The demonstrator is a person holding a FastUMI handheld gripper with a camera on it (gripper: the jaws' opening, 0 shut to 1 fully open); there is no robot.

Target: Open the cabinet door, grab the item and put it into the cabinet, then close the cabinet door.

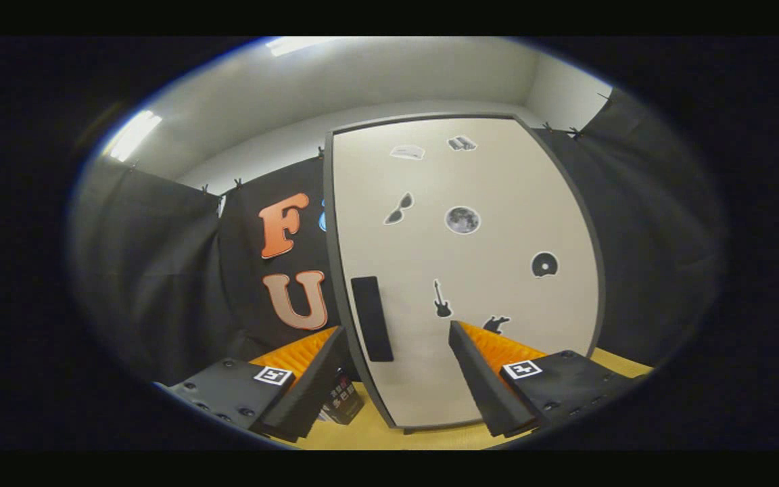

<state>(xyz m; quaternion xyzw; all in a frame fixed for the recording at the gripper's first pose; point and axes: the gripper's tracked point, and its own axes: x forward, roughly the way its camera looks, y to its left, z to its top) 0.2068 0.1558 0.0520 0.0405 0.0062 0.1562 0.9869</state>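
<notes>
The hand-held gripper [396, 368] is spread wide, its fingers holding nothing. Just beyond them stands the cabinet door [464, 270], closed, pale with a dark edge and several small stickers. A dark handle [372, 318] sits near the door's left edge, ahead of the left finger. A small dark box [343, 400] rests on the yellow bench [376, 436], beside the left finger, left of the cabinet.

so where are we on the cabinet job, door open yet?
Nothing looks done yet: the white cabinet door with black stickers is shut, its flat black handle untouched. In hand: the gripper is open and holds nothing, fingers spread just short of the handle. A small dark box sits on the yellow table behind one finger, possibly the item. Left: open, grab, place, close.
</notes>
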